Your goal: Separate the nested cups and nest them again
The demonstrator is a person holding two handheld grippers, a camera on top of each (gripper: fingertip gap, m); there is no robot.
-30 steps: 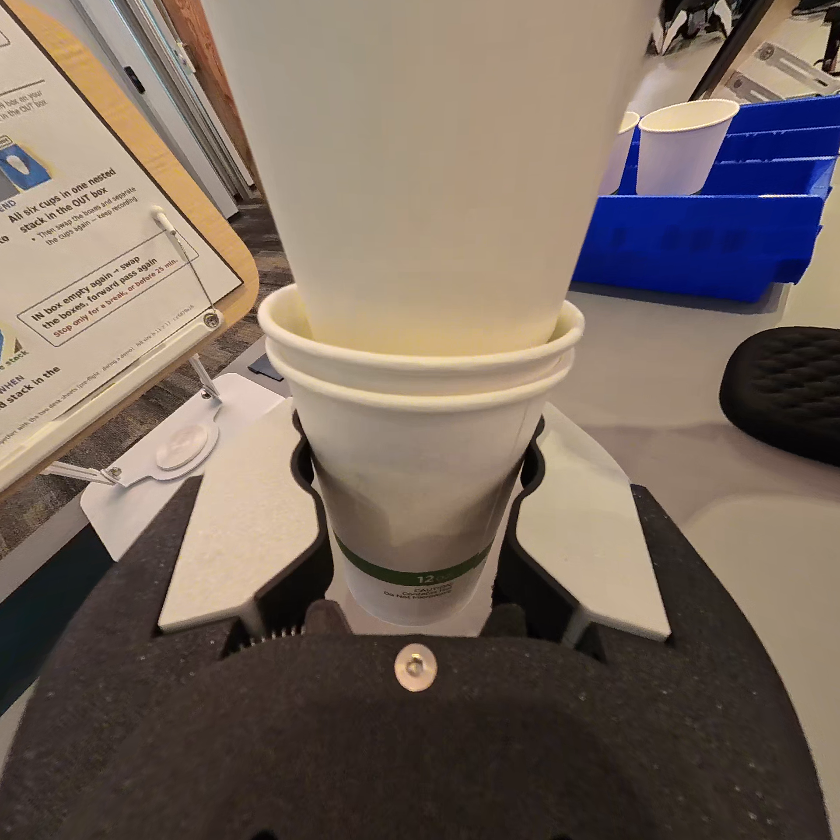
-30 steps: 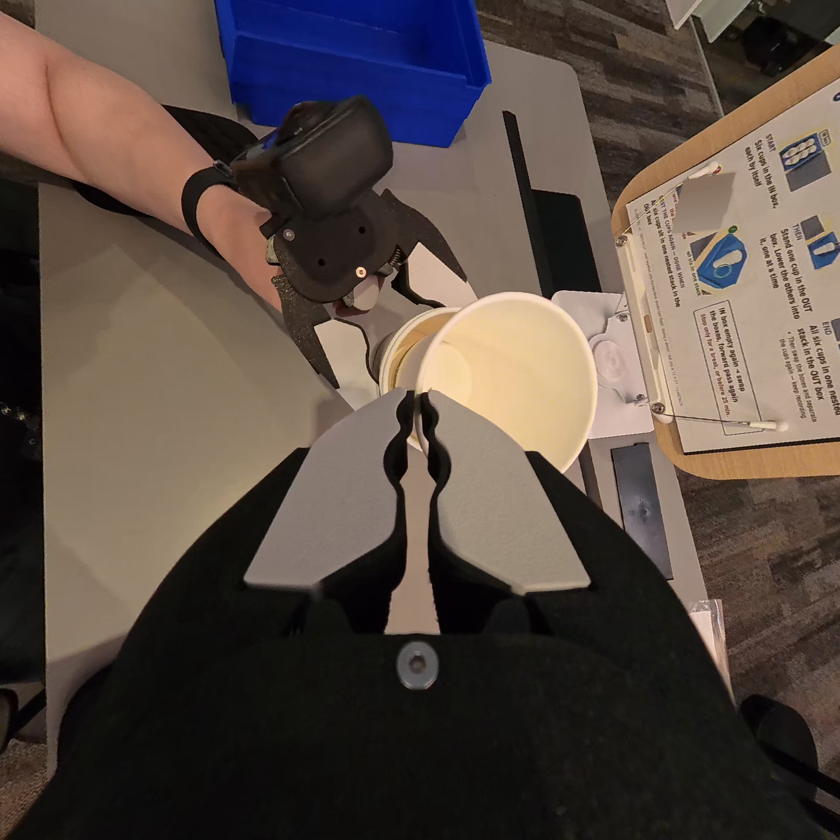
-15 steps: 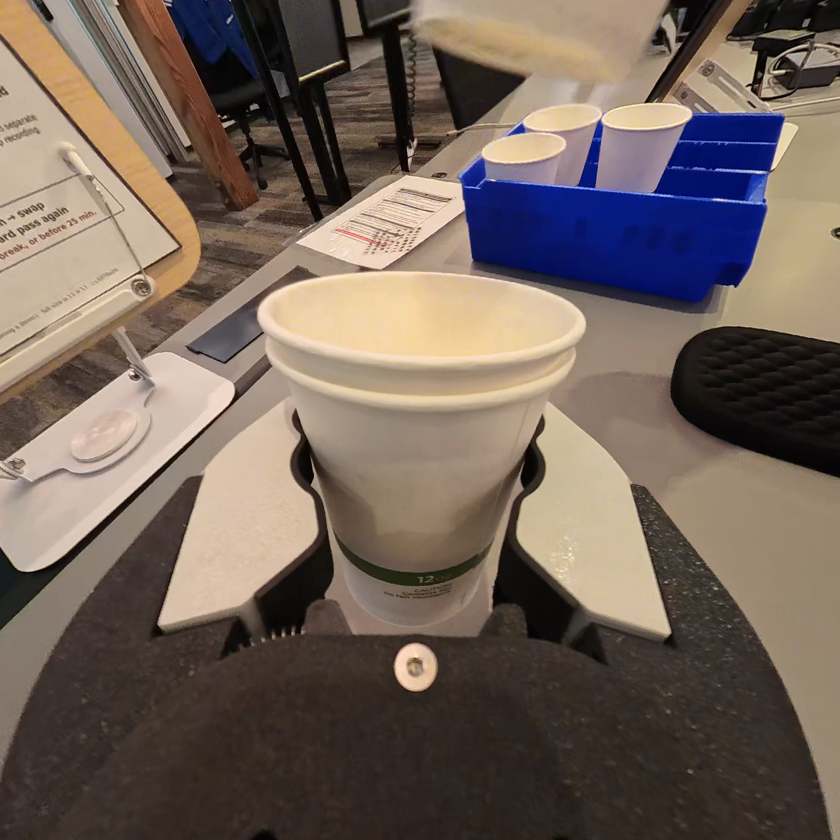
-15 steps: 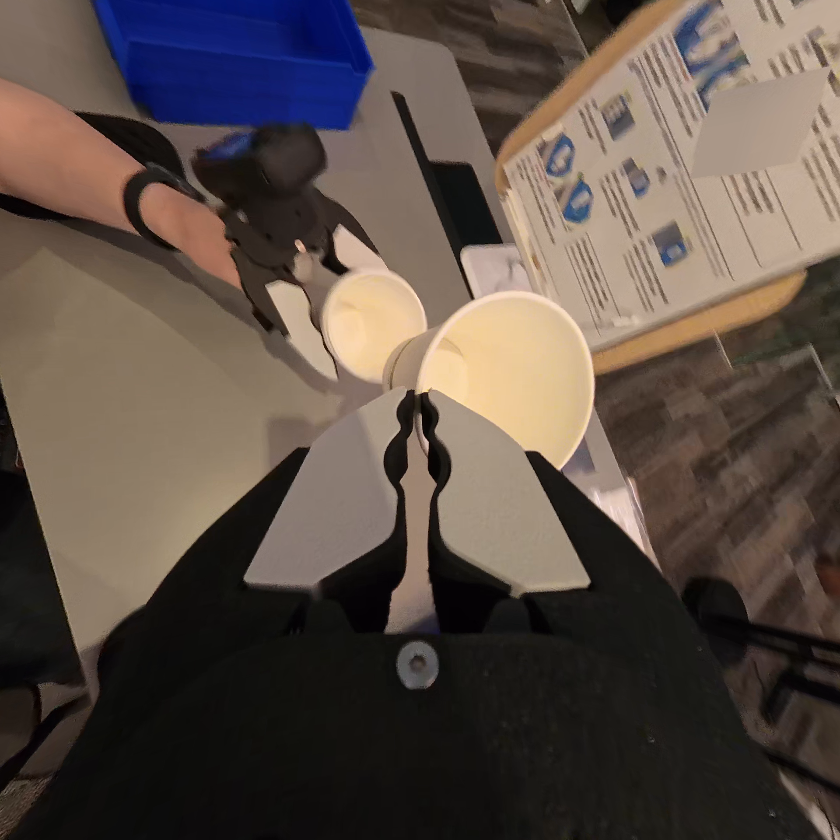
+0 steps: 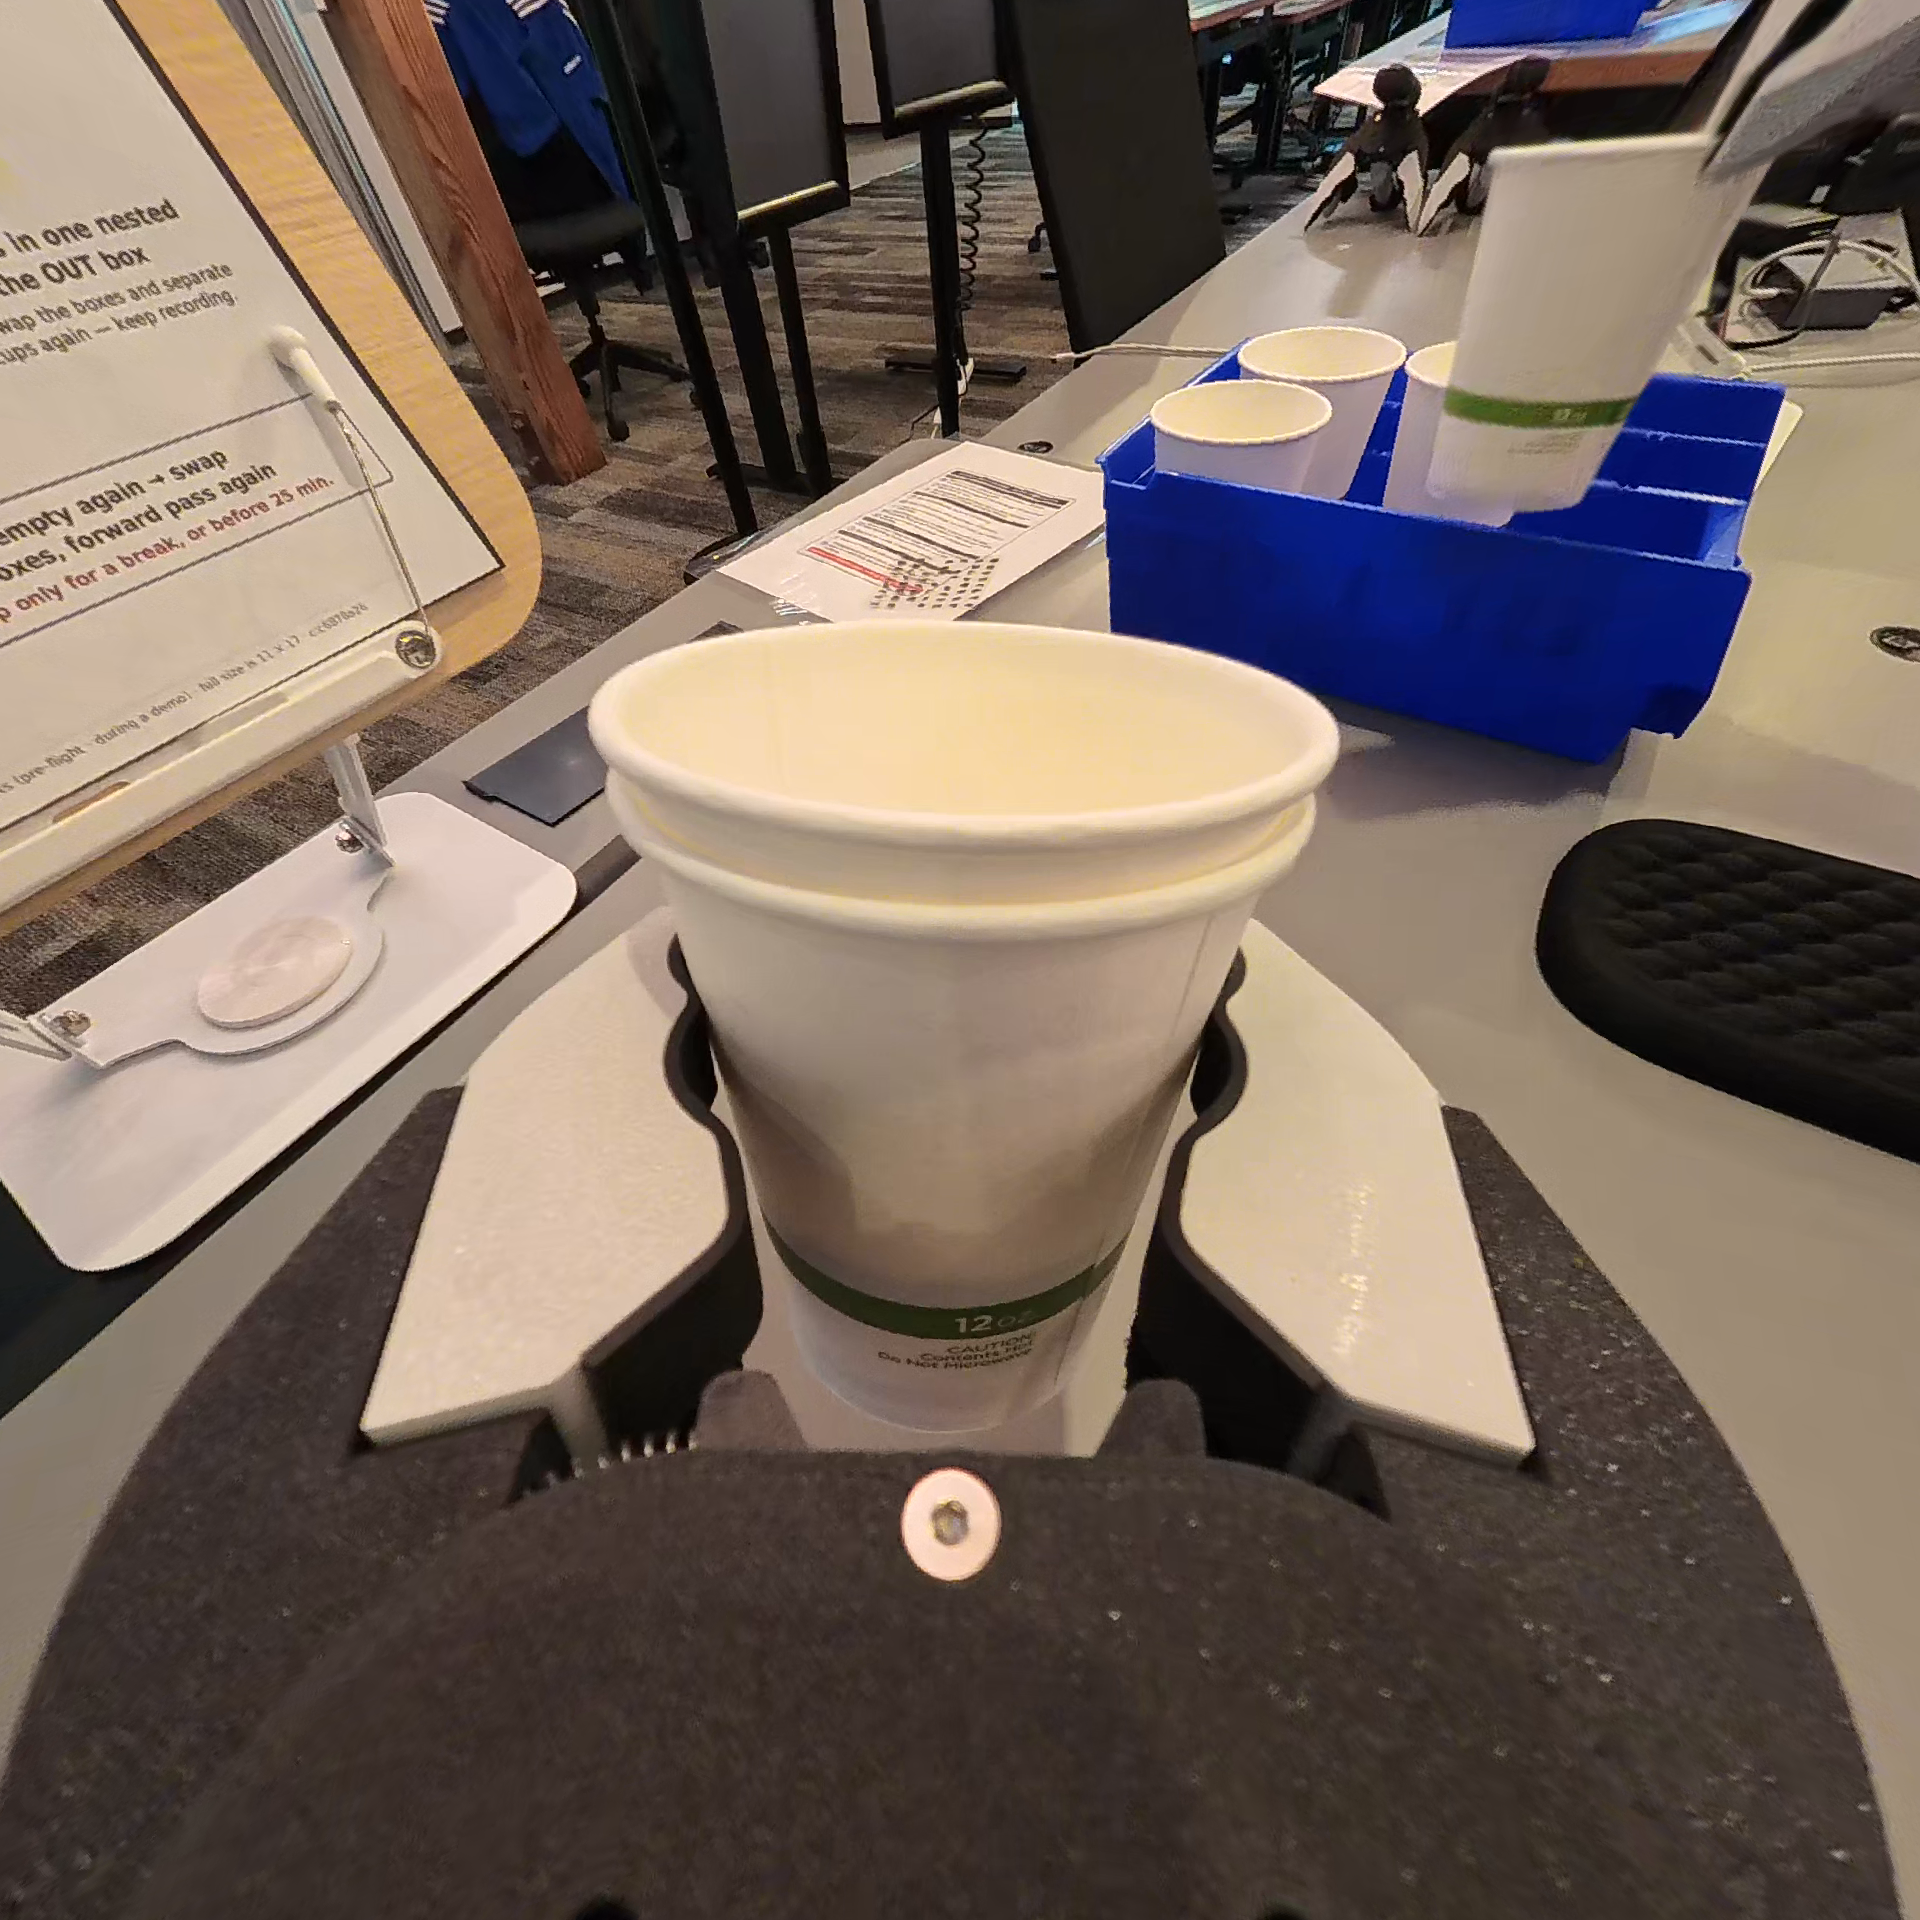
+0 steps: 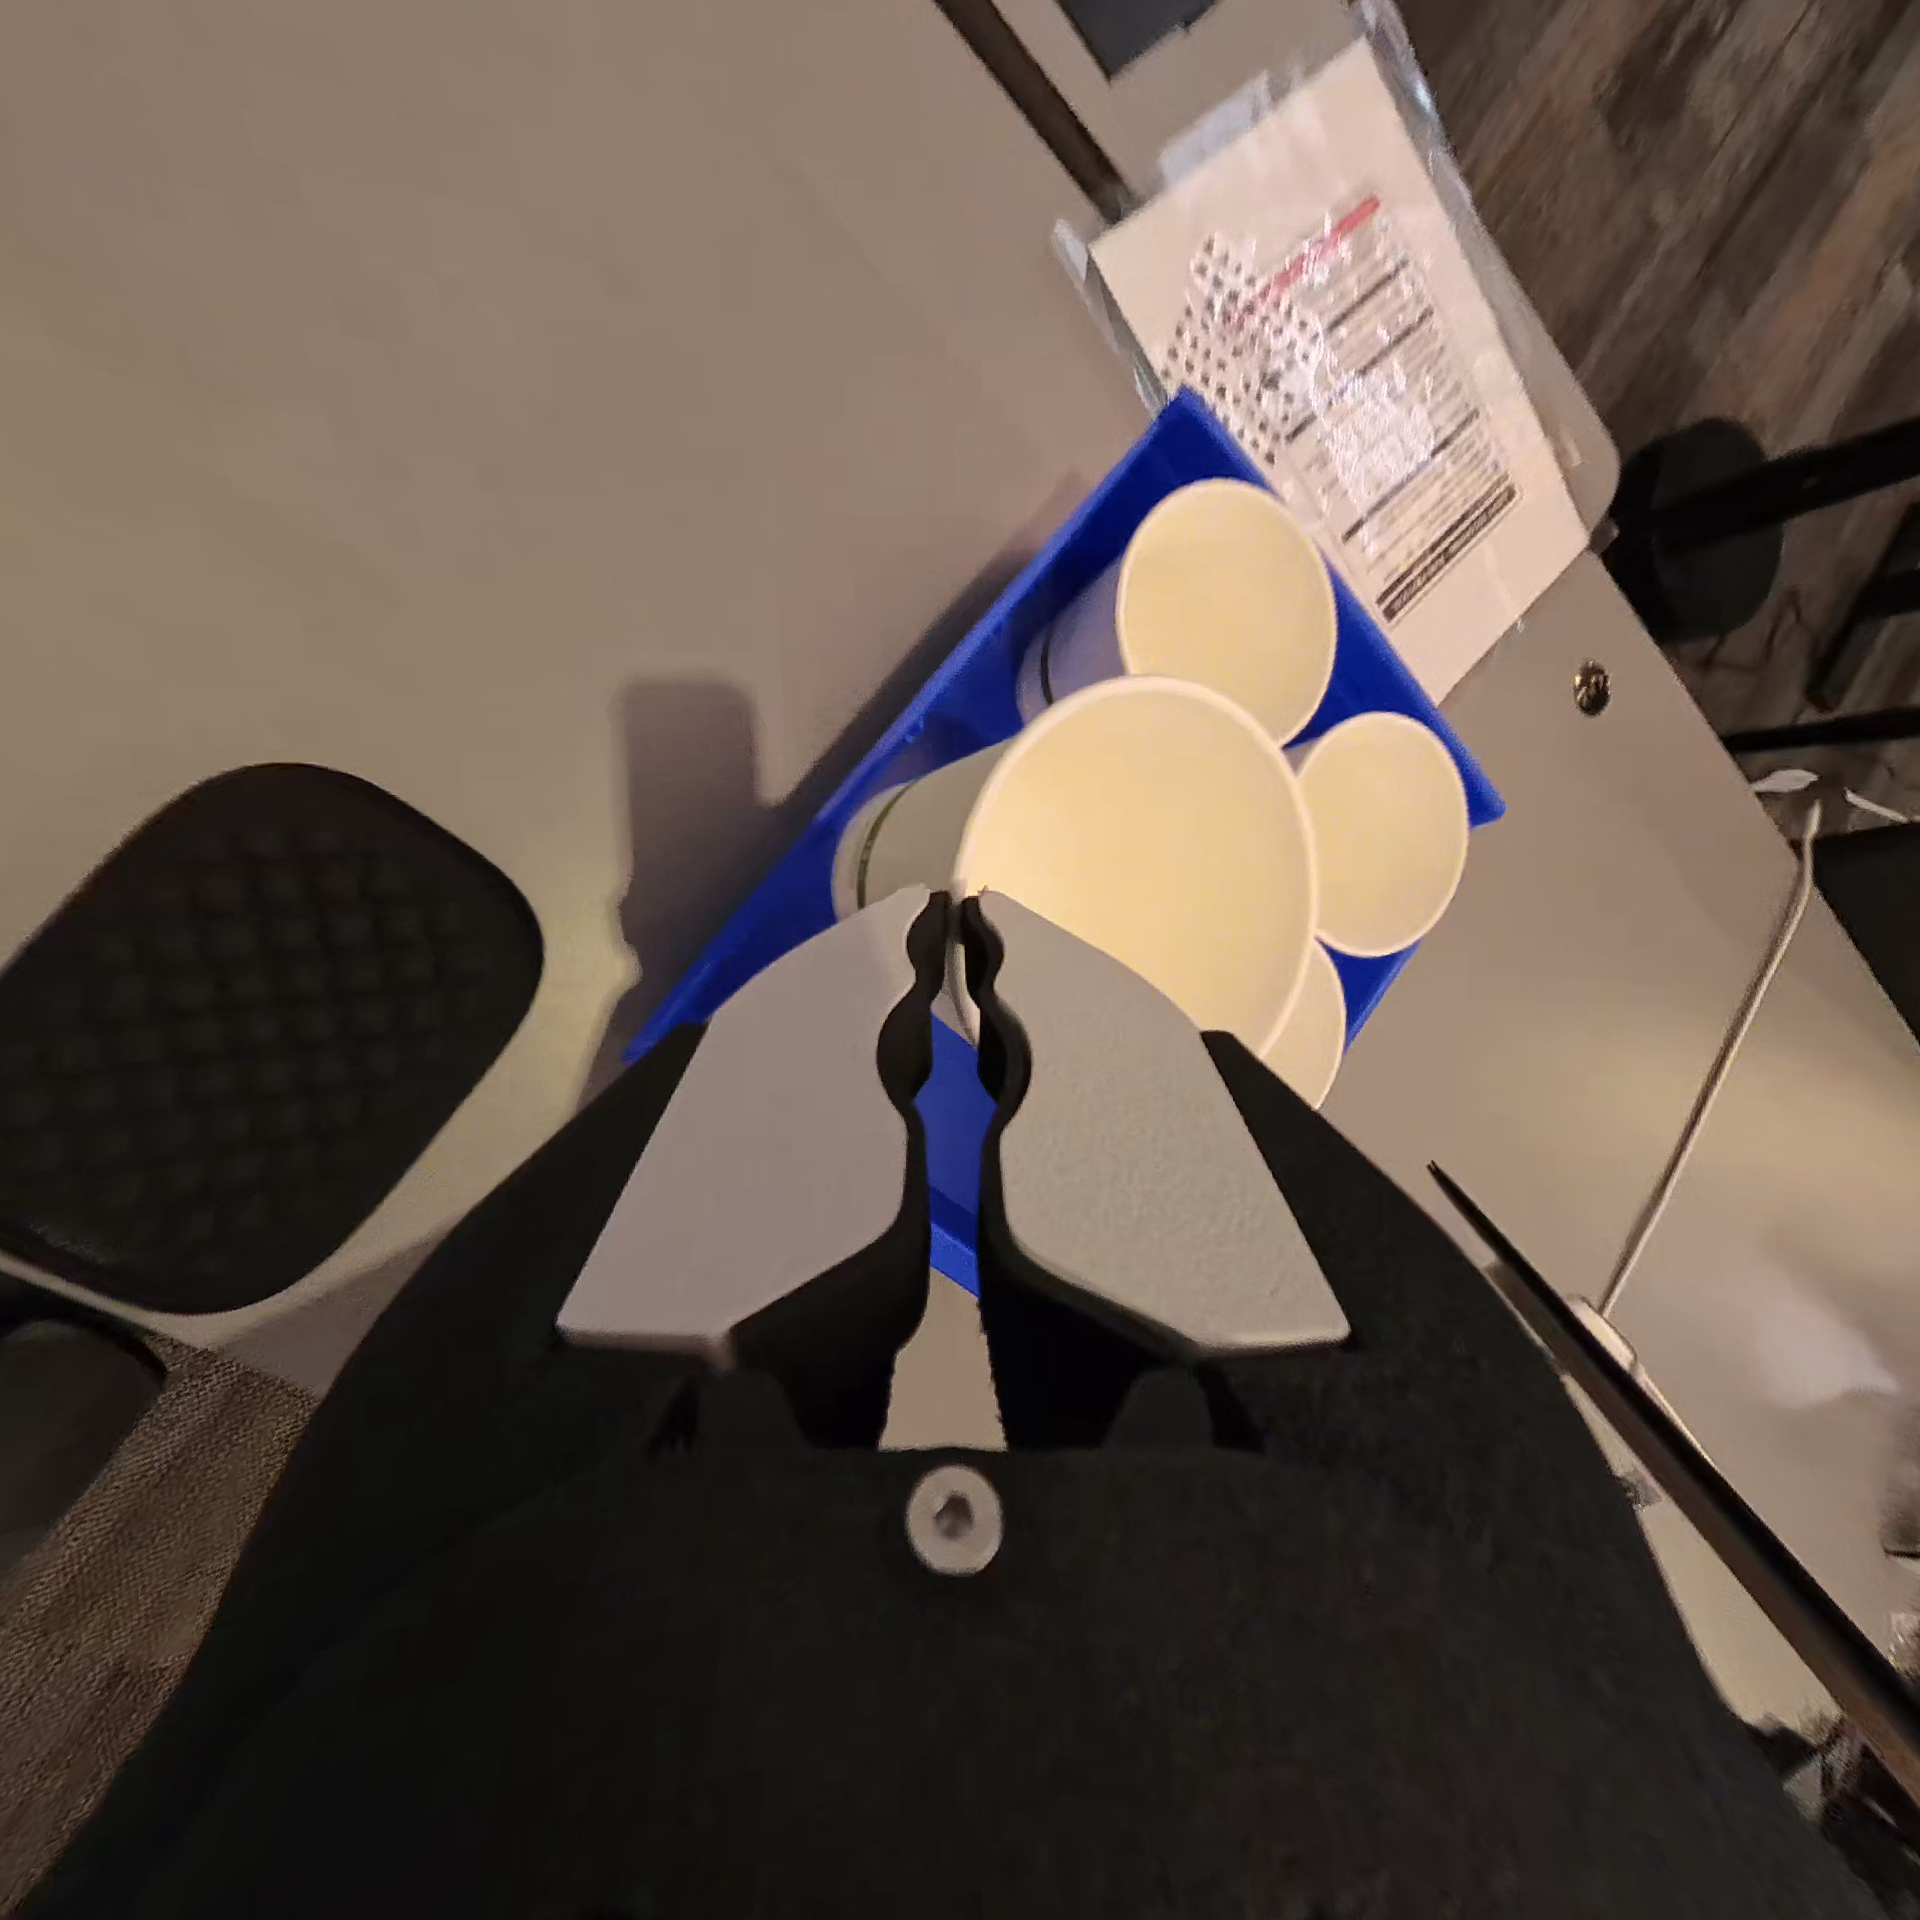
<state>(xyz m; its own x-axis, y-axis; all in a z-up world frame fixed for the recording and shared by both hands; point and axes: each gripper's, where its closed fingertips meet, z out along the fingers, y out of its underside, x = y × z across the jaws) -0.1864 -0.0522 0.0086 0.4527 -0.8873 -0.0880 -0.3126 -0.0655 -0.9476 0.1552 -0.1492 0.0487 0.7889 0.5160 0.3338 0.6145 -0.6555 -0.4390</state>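
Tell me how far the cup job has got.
Done: three single cups stand in the blue bin.

In hand: the right gripper pinches the rim of a fourth cup over the bin, not yet set down.

Left: the left gripper holds a nested pair, which must be pulled apart before all six can be nested again.

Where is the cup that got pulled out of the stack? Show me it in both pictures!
Left wrist view: the pulled-out cup hangs top right, over the blue bin.
Right wrist view: it sits mid-frame, its rim pinched by the right gripper, mouth toward the camera.
Shared landmark: the blue bin with standing cups.
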